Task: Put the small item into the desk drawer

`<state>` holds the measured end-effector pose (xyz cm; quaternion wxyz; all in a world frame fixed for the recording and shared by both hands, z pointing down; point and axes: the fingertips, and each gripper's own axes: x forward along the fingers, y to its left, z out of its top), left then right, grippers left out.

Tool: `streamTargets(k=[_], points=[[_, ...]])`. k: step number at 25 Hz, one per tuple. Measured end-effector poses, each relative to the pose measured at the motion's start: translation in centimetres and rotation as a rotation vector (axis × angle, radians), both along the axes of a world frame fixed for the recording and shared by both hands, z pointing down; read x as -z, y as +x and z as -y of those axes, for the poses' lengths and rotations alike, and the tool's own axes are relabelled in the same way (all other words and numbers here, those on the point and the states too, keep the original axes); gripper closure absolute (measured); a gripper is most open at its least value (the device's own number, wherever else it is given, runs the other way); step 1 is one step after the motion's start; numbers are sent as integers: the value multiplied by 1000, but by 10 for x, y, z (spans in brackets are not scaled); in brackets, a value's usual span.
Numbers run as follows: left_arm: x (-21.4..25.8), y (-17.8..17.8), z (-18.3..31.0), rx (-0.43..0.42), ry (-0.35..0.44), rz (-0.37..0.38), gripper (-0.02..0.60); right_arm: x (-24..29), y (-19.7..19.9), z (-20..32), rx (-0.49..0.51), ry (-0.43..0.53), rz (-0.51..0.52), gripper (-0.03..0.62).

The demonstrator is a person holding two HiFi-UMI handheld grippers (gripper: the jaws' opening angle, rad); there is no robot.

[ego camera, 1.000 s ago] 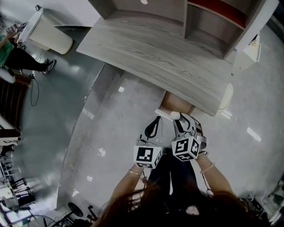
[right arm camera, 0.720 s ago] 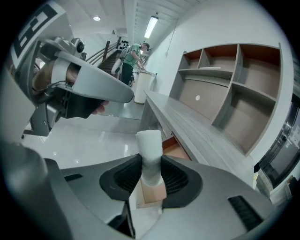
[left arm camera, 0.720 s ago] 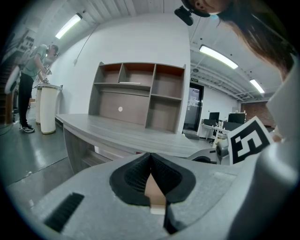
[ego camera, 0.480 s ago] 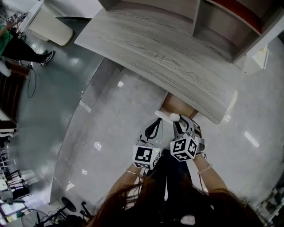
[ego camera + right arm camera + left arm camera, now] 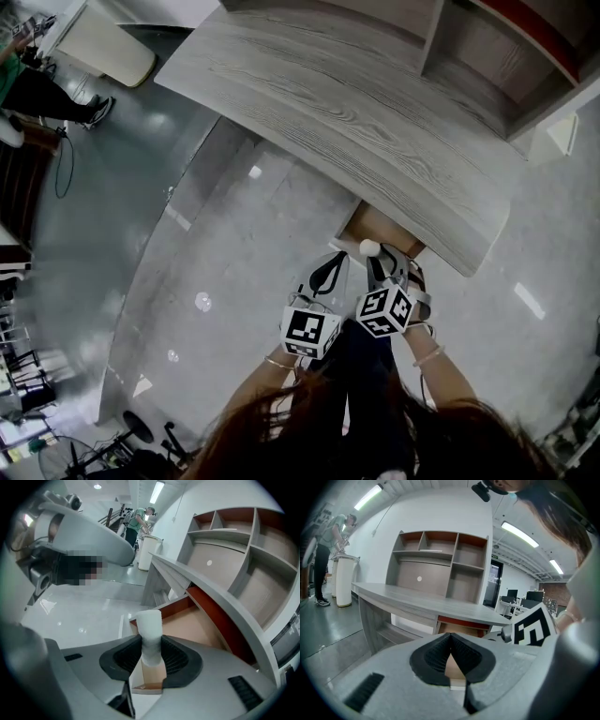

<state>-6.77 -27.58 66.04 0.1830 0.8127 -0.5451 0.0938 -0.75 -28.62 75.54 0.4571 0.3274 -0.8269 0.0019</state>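
**Ready for the drop**

Pinched between the right gripper (image 5: 151, 653) pads: small white item (image 5: 149, 625), long axis upright. Open desk drawer (image 5: 192, 623) just ahead at twelve o'clock (nearer this hand). Left gripper (image 5: 450, 641) pressed together, empty, at nine o'clock

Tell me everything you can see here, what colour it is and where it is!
desk: one, grey wood, top of the head view
shelf unit: one, grey with red-brown insides, on the back of the desk
drawer: one, brown inside, pulled open under the desk's near edge
small item: one, white, between the right gripper's jaws, near the open drawer
cabinet: one, white, past the desk's far end
other person: one, green top, standing at the cabinet
floor: grey, shiny
left gripper: one, grey, jaws together, empty
right gripper: one, grey, shut on the small item
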Motion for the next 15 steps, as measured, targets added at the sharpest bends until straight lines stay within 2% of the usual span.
streamTargets(k=[15], points=[[-31, -14, 15, 14, -25, -17, 566, -56, -2, 11, -33, -92, -100, 473]])
